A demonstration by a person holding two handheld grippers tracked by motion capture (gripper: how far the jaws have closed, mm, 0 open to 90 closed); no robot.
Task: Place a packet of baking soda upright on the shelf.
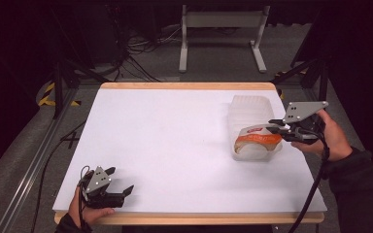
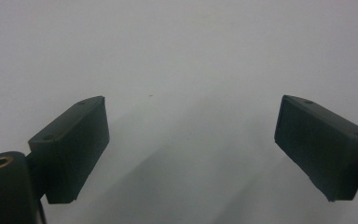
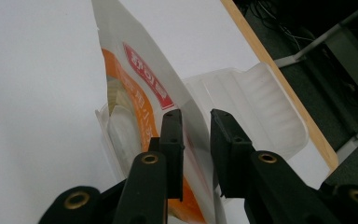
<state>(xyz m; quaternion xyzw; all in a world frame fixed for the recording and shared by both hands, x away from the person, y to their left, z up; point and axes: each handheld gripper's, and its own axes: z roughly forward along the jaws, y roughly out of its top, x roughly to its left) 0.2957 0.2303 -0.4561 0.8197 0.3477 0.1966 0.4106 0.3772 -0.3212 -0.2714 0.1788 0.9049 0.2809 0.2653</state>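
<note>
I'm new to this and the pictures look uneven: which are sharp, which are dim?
High view: white table bright, surroundings dark. Left gripper view: soft grey, faint shadows under the left hand-held gripper. Right gripper view: the food packet readable, near jaws slightly blurred.

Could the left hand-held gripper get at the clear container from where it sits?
Probably yes: the left hand-held gripper rests open at the near left corner, and bare white table lies between it and the clear container.
</note>
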